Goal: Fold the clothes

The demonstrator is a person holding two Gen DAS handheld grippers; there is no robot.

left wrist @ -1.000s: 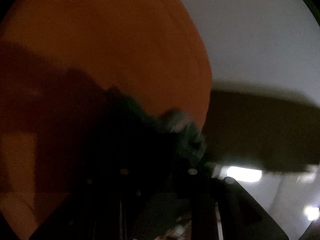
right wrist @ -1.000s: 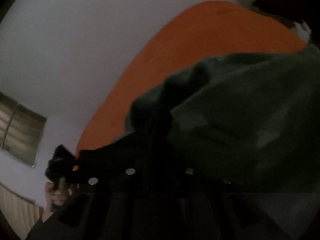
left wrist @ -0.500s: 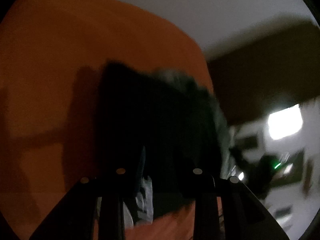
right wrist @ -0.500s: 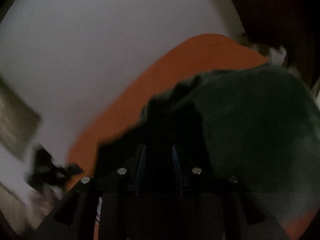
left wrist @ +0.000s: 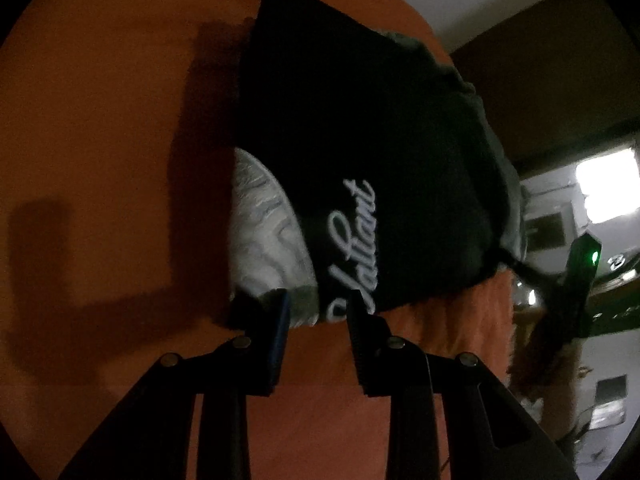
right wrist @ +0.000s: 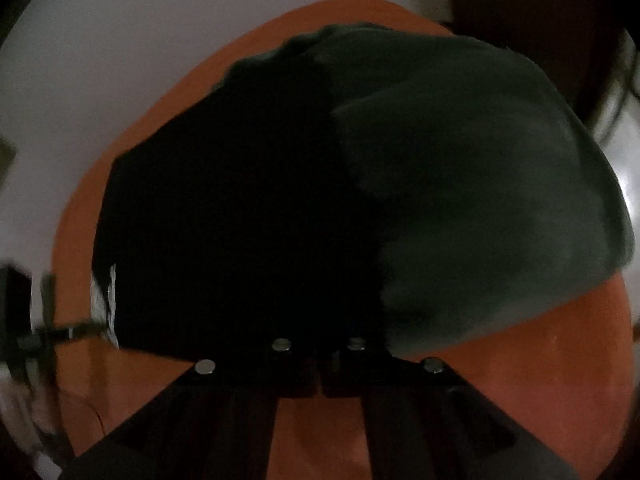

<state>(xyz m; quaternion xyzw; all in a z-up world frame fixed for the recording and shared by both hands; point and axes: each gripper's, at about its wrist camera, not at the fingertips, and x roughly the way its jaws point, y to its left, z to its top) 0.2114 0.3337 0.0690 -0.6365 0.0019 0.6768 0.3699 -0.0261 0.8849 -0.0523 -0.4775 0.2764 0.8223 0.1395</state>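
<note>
Left wrist view: orange surface (left wrist: 100, 128) fills the left side, w/ dark shadows across it. Toward its far right edge lies a black garment (left wrist: 360, 128) w/ white script lettering (left wrist: 354, 240) on the near part. A white-grey patterned cloth (left wrist: 268, 236) pokes out from under the garment's left side. A grey-green garment (left wrist: 508, 184) peeks out behind the black one, at the surface's right edge. Left gripper (left wrist: 318, 312) hangs just at the near edge of the clothes, jaws parted, nothing pinched; blue pad on left finger (left wrist: 280, 332) sits by the white cloth. Past the right edge: dim room, a bright window, a green light.

Right wrist view: same orange surface (right wrist: 540, 380), pale wall behind it. Black garment (right wrist: 224, 220) takes the left-centre, grey-green garment (right wrist: 480, 184) overlaps on the right, running close to the surface's right edge. Sliver of white cloth (right wrist: 104, 304) at the black garment's left end. Right gripper (right wrist: 320, 354) is clenched, fingers pressed together at the near edge of the black garment; too dark to tell if any fabric is caught.
</note>
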